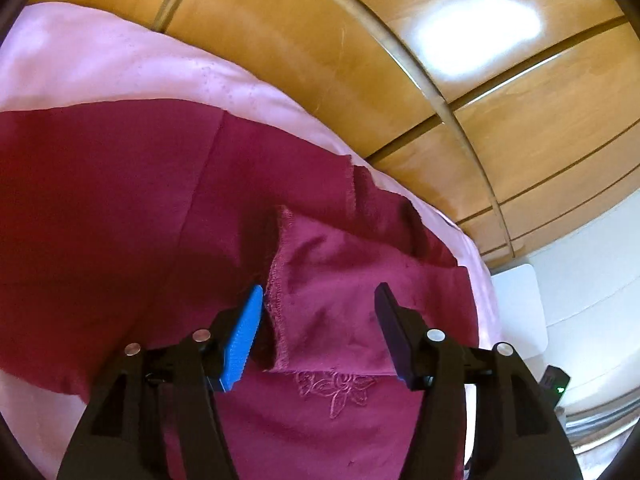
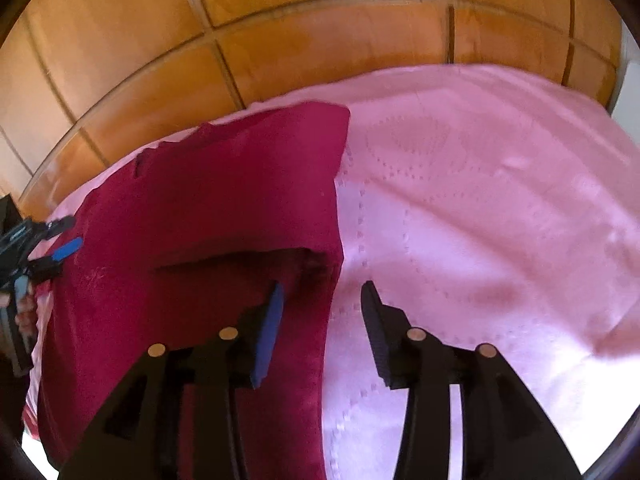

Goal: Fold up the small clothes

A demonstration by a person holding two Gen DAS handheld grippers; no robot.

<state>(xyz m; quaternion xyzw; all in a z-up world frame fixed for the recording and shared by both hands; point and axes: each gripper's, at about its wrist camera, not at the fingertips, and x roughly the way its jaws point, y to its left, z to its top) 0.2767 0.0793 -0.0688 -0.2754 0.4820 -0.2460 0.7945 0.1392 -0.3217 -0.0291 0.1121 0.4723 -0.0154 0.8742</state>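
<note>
We see a dark red garment [image 1: 120, 208] spread over a pale pink cloth [image 1: 120, 64] that covers the surface, with glossy orange-brown wooden panels [image 1: 320, 60] behind it.

In the left wrist view, our left tool [image 1: 318, 300] hangs just above the garment with its fingers apart, a blue pad [image 1: 242, 344] on one side and a black one on the other. Between them lies a folded-over flap of the garment [image 1: 340, 288] showing a lighter underside and a stitched hem; the pads do not press on it. A flower is embroidered in the fabric [image 1: 336, 388] just below the flap.

In the right wrist view, our right tool [image 2: 322, 292] also stands with its fingers apart and nothing clamped. It sits over the garment's right edge, the blue pad above the red fabric and the black finger above the pink cloth. A folded layer of the garment makes a shadowed ridge just ahead of the tool. At the far left of this view the left tool shows over the garment's other side, and below it part of a hand [image 2: 24, 312].
</note>
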